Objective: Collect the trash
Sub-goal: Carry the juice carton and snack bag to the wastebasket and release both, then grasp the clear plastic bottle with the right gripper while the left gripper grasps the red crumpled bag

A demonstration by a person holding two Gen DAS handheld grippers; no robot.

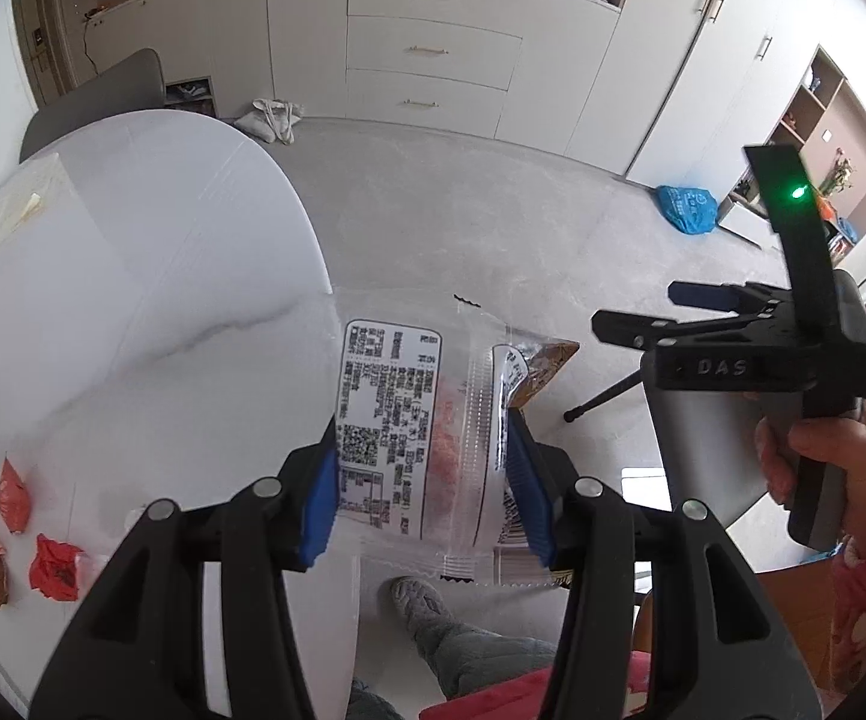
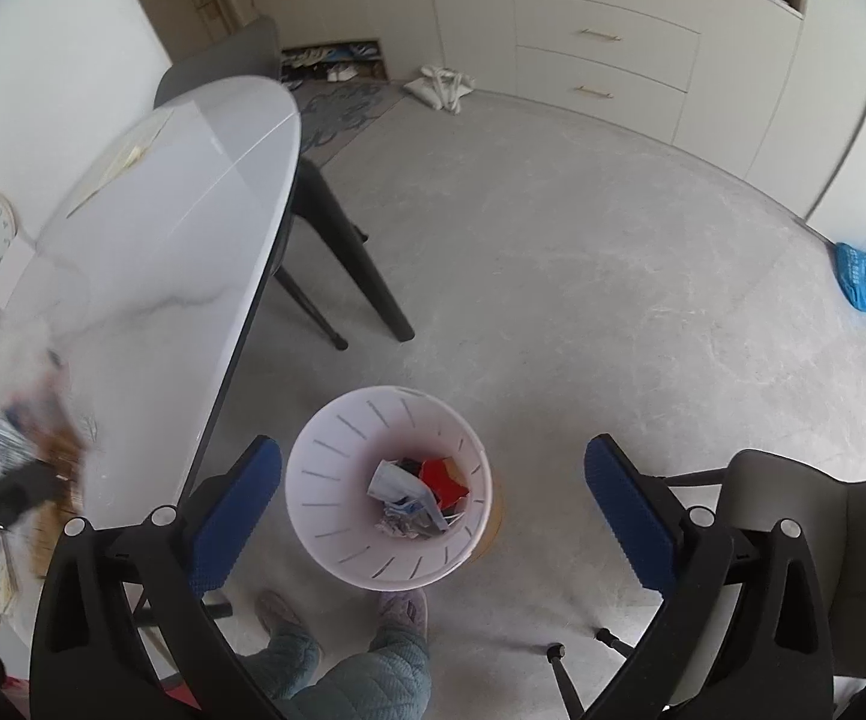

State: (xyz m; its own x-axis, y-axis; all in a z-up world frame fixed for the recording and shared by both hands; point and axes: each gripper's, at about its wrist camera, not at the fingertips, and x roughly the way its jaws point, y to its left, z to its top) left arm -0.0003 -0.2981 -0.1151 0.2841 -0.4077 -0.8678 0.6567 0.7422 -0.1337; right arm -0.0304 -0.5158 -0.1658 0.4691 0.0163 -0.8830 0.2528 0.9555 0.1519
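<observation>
Clear wrappers (image 1: pixel 420 432) between left claw (image 1: pixel 423 480) pads

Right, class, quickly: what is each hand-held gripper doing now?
Left hand-held gripper: closed on clear plastic wrappers.
Right hand-held gripper: open, empty, above the bin.

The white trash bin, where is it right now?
In the right wrist view, the round white plastic trash bin stands on the grey floor, framed between the open right tongs, right of the white marble table and just ahead of the person's slippers.
</observation>
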